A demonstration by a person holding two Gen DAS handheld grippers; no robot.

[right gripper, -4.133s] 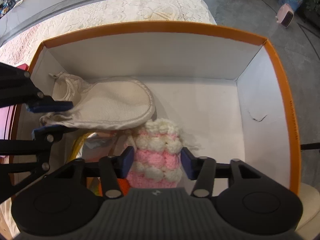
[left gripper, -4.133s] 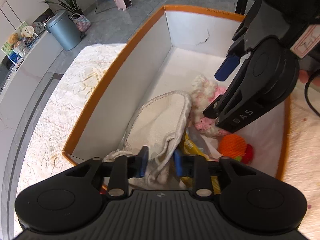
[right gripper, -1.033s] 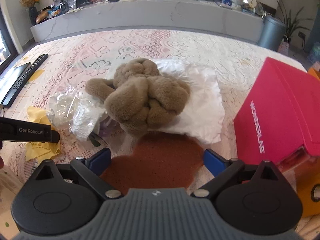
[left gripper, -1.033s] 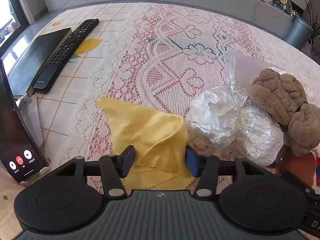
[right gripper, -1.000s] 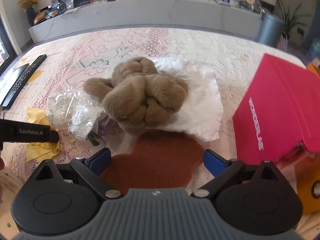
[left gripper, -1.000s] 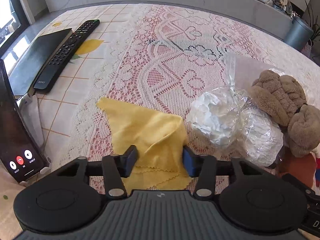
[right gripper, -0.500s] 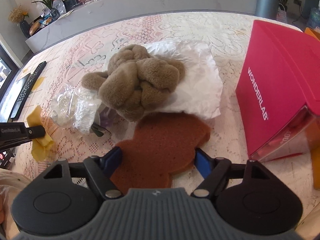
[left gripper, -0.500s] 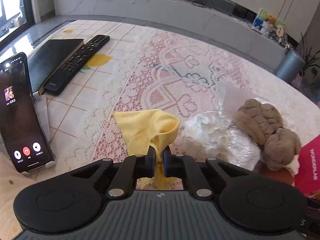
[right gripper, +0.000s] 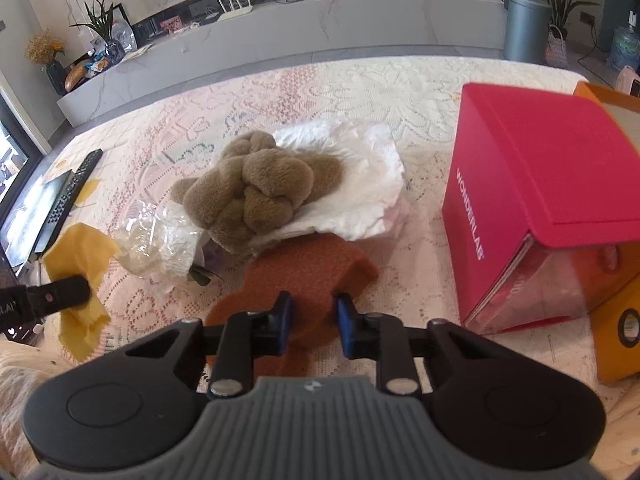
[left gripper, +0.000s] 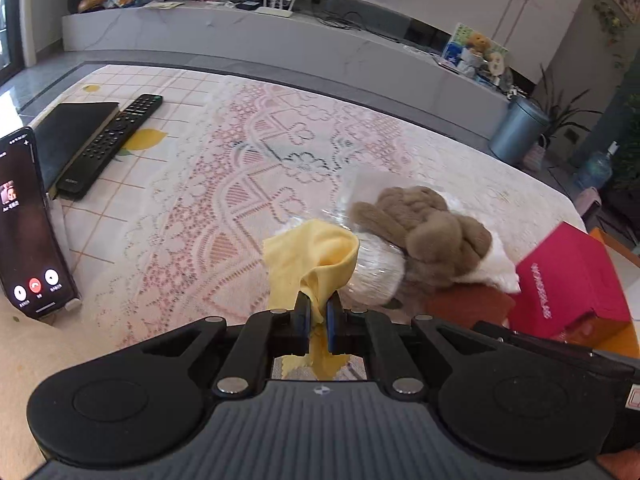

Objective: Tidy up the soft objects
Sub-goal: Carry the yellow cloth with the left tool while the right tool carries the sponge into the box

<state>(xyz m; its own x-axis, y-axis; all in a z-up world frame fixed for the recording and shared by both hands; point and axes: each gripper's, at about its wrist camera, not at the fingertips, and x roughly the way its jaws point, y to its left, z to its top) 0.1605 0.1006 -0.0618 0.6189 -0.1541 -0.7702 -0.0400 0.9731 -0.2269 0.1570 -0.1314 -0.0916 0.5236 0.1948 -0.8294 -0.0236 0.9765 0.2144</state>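
My left gripper [left gripper: 317, 312] is shut on a yellow cloth [left gripper: 316, 256] and holds it lifted above the lace tablecloth; the cloth also shows in the right wrist view [right gripper: 78, 256]. My right gripper [right gripper: 310, 318] has its jaws partly closed around a flat brown sponge [right gripper: 304, 264], pinching its near edge, and holds it off the table. A knotted brown plush [right gripper: 256, 192] lies on a white folded cloth [right gripper: 352, 184]. A crinkled clear plastic wrap [right gripper: 160, 240] lies left of the plush.
A red box [right gripper: 540, 184] marked WONDERLAB stands at the right, with an orange box [right gripper: 616, 320] behind it. A phone on a stand [left gripper: 24, 224], a black remote [left gripper: 112, 144] and a black book [left gripper: 72, 132] sit at the left.
My left gripper has risen with the yellow cloth hanging from it. My right gripper has narrowed its jaws onto the brown sponge and lifted it; both views have pulled back from the table.
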